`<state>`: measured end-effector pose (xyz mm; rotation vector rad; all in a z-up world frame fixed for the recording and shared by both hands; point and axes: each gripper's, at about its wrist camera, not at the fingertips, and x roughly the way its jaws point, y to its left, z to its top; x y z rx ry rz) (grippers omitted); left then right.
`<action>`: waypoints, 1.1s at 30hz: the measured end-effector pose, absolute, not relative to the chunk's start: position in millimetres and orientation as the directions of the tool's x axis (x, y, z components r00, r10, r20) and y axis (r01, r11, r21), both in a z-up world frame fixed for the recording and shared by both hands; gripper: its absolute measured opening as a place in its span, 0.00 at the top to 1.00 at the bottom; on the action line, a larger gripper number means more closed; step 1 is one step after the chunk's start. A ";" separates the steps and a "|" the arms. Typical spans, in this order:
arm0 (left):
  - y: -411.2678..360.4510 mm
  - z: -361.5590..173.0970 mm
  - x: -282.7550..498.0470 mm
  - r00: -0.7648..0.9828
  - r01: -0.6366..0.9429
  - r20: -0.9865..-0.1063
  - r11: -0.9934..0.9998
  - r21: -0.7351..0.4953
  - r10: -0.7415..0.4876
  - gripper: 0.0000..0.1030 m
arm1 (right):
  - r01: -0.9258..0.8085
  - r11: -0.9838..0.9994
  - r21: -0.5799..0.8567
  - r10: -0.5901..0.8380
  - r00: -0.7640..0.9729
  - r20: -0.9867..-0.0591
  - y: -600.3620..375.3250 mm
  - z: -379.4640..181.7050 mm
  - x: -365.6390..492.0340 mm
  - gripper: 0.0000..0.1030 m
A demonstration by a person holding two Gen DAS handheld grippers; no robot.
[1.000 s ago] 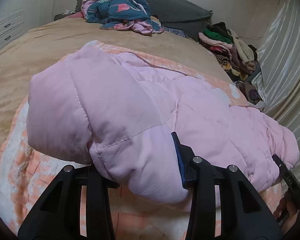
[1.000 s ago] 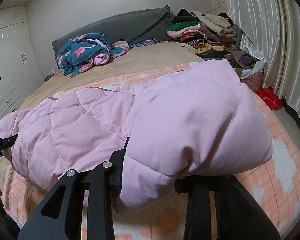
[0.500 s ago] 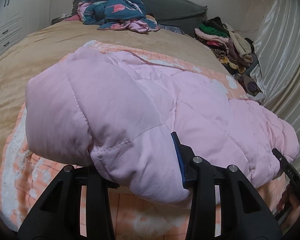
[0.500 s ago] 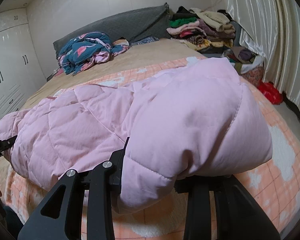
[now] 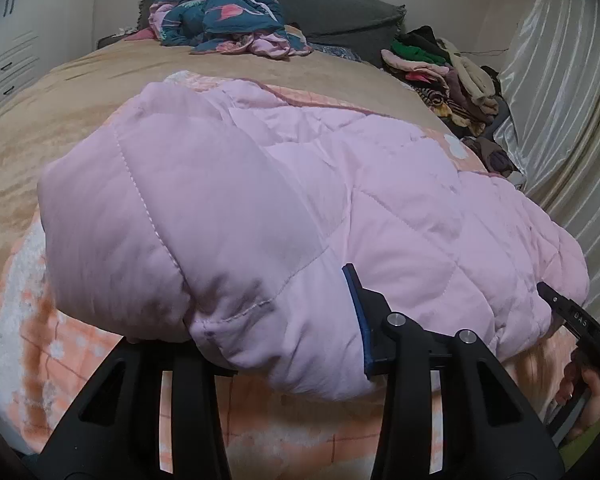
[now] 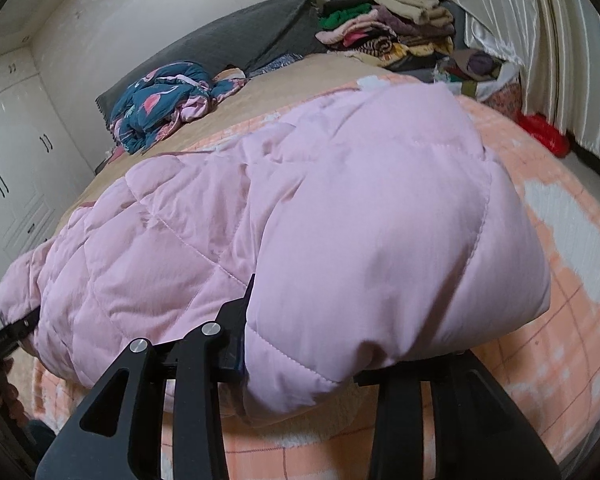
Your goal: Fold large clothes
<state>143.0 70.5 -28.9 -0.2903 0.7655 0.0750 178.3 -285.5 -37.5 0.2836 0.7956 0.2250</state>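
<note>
While both ends are carried over the bed point(image 5: 60, 120), the pink quilted jacket point(image 5: 300, 200) hangs bunched above the orange checked blanket point(image 5: 60, 344). Left gripper point(image 5: 276, 336): fingers clamped on the near left corner. Right gripper point(image 6: 300, 360): jaws opening slightly, padding between them, pads seemingly pressing. Judgement: fold partly made; laying flat, smoothing and further folds remain.

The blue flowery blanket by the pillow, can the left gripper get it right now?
Probably not. The left gripper is shut on the pink quilted coat, and the blue blanket lies at the bed's far end beyond it.
</note>
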 end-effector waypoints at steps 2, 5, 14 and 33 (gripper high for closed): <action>70.0 -32.2 137.8 0.721 -0.167 -0.691 0.958 -0.232 -0.042 0.68 | -0.083 0.934 0.348 0.311 0.672 -0.673 -287.5 -39.3 177.1 0.66; 72.6 -35.9 133.2 0.724 -0.159 -0.687 0.956 -0.248 -0.058 0.67 | -0.080 0.935 0.346 0.310 0.662 -0.683 -289.2 -40.6 177.1 0.60; 78.4 -40.0 133.2 0.717 -0.150 -0.694 0.956 -0.252 -0.070 0.61 | -0.002 0.940 0.342 0.264 0.637 -0.724 -295.6 -39.3 166.1 0.22; 41.5 22.2 53.0 0.741 -0.092 -0.670 0.980 -0.177 -0.052 0.09 | -0.021 0.957 0.288 0.200 0.768 -0.608 -335.3 23.3 63.9 0.04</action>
